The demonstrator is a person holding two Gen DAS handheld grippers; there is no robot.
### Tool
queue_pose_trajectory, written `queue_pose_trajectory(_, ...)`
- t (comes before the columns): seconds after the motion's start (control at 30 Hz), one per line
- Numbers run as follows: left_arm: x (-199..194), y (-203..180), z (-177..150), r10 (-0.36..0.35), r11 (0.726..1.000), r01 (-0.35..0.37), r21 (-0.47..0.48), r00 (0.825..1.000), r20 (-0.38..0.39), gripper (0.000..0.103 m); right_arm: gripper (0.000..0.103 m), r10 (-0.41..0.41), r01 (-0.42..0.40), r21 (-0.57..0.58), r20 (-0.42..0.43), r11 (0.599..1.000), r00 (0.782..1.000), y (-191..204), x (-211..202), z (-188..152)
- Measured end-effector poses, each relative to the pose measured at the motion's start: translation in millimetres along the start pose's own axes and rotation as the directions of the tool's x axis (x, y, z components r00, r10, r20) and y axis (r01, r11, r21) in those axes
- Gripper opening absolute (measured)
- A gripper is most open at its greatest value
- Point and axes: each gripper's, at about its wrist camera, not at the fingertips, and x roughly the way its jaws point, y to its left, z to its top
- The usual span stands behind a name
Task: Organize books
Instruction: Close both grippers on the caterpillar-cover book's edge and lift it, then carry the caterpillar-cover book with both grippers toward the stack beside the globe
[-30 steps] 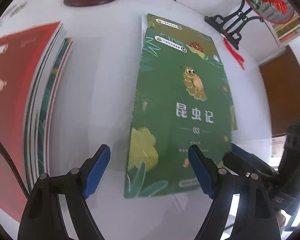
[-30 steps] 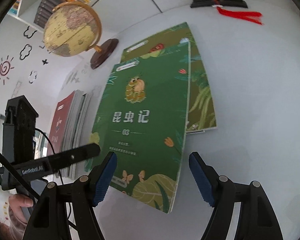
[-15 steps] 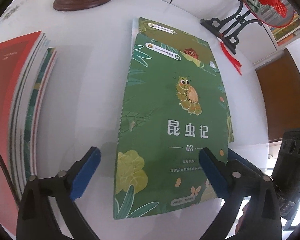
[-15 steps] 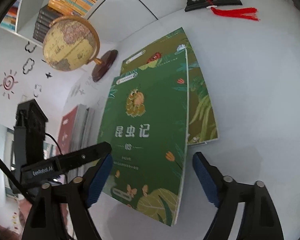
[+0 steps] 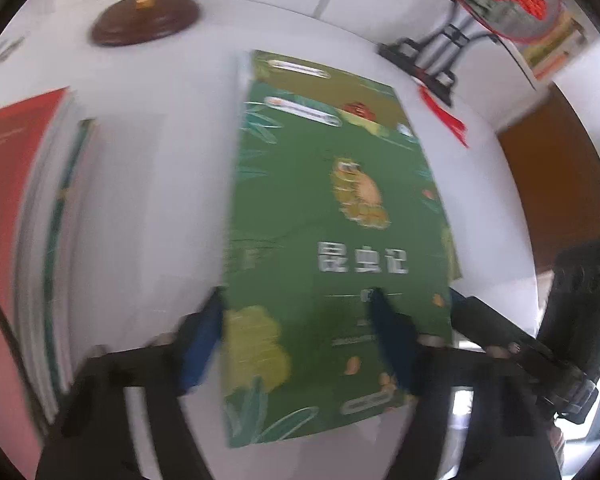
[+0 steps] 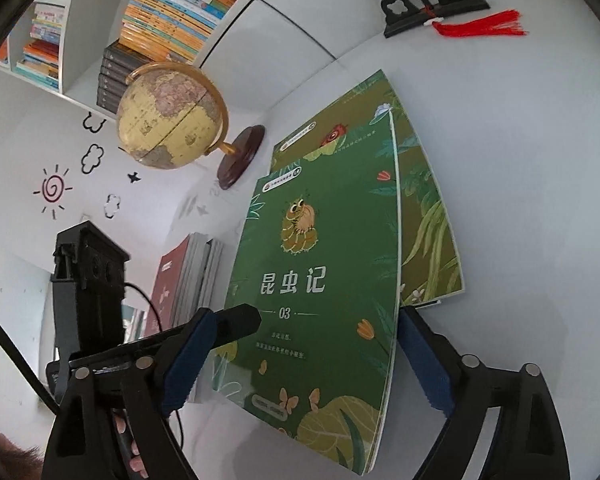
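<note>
Lying on the white tabletop (image 6: 520,200), the green book (image 6: 320,280) partly covers a second green book (image 6: 424,208) — left tool (image 5: 296,332) closing across its near-left corner, right tool (image 6: 300,360) straddling its near end, jaws closing, not gripping.

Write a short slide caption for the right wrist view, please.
Right gripper straddles a green book lying on another book, near a globe.
</note>
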Motion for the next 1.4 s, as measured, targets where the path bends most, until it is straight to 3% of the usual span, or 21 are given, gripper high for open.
queue_pose_trajectory(0.03, -2, 6, 0, -0.011, 0.999, 0.011, -0.033, 1.0, 0.003, 0.045, 0.068, -0.025, 0.025, 0.0, 0.005, 1.0, 1.0, 0, -1, 0)
queue_pose_trajectory(0.07, -4, 14, 0, -0.024, 0.997, 0.024, -0.069, 1.0, 0.007, 0.039, 0.06, -0.074, 0.074, -0.009, 0.008, 0.997, 0.997, -2, -4, 0)
queue_pose_trajectory(0.13, -6, 19, -1, -0.025, 0.996, 0.026, -0.088, 1.0, 0.005, 0.033, 0.032, -0.106, 0.106, -0.017, 0.002, 0.994, 0.994, -8, -8, 0)
queue_pose_trajectory(0.23, -6, 11, -3, 0.031, 0.999, -0.031, -0.037, 0.999, 0.009, 0.032, 0.021, -0.066, 0.066, 0.06, 0.002, 0.996, 0.998, -25, -15, -3)
queue_pose_trajectory(0.3, -6, 3, -4, 0.076, 0.997, -0.076, -0.003, 0.997, 0.012, 0.033, 0.02, -0.037, 0.036, 0.054, 0.022, 0.998, 0.999, -22, -22, -4)
queue_pose_trajectory(0.4, -6, 0, -6, 0.086, 0.996, -0.086, 0.008, 0.996, -0.001, 0.033, 0.02, 0.026, -0.028, 0.025, 0.062, 0.999, 0.998, -9, -35, -6)
queue_pose_trajectory(0.57, -9, 0, -13, 0.104, 0.995, -0.103, 0.01, 0.994, -0.026, 0.033, 0.018, -0.058, 0.058, -0.009, 0.036, 0.998, 0.998, -4, -28, -10)
queue_pose_trajectory(0.87, -13, 6, -19, 0.109, 0.994, -0.11, -0.014, 0.993, -0.044, 0.032, 0.017, -0.024, 0.022, 0.049, 0.035, 0.999, 0.999, -9, -26, -24)
queue_pose_trajectory(0.93, -18, 5, -19, 0.086, 0.996, -0.087, -0.025, 0.996, -0.036, 0.031, 0.017, 0.029, -0.032, 0.061, 0.053, 0.998, 0.998, -7, -29, -24)
queue_pose_trajectory(1.0, -26, 3, -19, 0.017, 0.999, -0.017, -0.046, 1.0, -0.017, 0.031, 0.016, 0.063, -0.066, 0.052, 0.069, 0.996, 0.996, -2, -33, -23)
queue_pose_trajectory(1.07, -35, 0, -20, -0.026, 0.998, 0.026, -0.052, 1.0, 0.006, 0.031, 0.015, 0.023, -0.024, 0.004, 0.069, 1.0, 0.997, 12, -32, -19)
queue_pose_trajectory(1.27, -56, -7, -17, -0.064, 0.998, 0.065, -0.022, 0.996, 0.064, 0.031, 0.01, -0.112, 0.119, -0.096, 0.07, 0.988, 0.991, 33, -26, -23)
queue_pose_trajectory(1.4, -66, -5, -13, -0.072, 0.997, 0.073, -0.004, 0.994, 0.084, 0.031, 0.009, -0.124, 0.13, -0.092, 0.072, 0.987, 0.99, 37, -26, -26)
